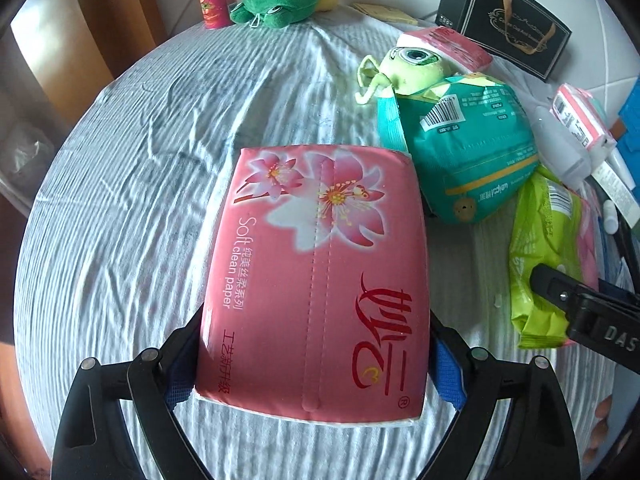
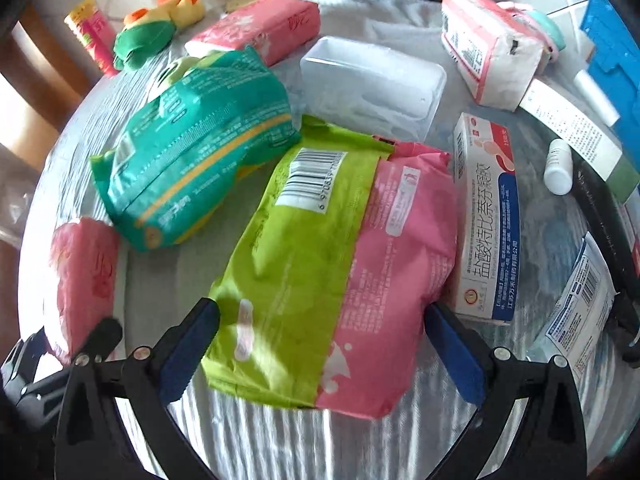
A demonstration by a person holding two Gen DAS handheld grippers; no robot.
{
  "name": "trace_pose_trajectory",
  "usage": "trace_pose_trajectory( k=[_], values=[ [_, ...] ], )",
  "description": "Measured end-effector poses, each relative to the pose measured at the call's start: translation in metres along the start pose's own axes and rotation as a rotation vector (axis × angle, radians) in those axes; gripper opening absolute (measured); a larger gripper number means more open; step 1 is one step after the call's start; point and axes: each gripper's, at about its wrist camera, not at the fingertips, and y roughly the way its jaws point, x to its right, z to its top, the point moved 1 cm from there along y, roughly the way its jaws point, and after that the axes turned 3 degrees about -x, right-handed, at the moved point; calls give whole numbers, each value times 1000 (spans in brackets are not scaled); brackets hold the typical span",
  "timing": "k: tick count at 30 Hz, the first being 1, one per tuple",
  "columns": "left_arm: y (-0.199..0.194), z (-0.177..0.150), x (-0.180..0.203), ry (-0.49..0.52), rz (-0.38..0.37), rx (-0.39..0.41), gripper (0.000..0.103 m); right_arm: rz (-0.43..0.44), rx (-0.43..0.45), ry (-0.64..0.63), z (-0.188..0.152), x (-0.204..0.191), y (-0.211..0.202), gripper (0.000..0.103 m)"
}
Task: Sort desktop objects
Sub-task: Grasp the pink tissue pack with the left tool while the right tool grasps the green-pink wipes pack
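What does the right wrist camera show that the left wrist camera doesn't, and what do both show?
Only the right wrist view shows the clear plastic box and the white medicine carton. Only the left wrist view shows the flower print on the pink tissue pack that the left gripper clamps. Both show the teal pack, the green-and-pink pack between the right gripper's fingers, and the green plush frog.

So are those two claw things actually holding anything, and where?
The left gripper clamps the pink tissue pack by its near end's long sides. The right gripper straddles the green-and-pink pack; contact unclear.
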Motion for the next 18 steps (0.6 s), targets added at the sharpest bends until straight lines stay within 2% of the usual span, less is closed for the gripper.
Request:
trace_pose_trajectory(
  k=[3,6,11,18],
  values=[
    [1,5,7,10,-21,-9,93,29,-27,3,-4,10,7,103],
    [0,1,9,22,-39,-22,93,18,-59,0,-16,27,1,102],
    [-1,-6,15,40,-21,-13,93,52,-84,8,-29,46,-6,102],
    [3,-3,17,40,8,-13,95,15,-23,24,-23,33,-7,103]
  ],
)
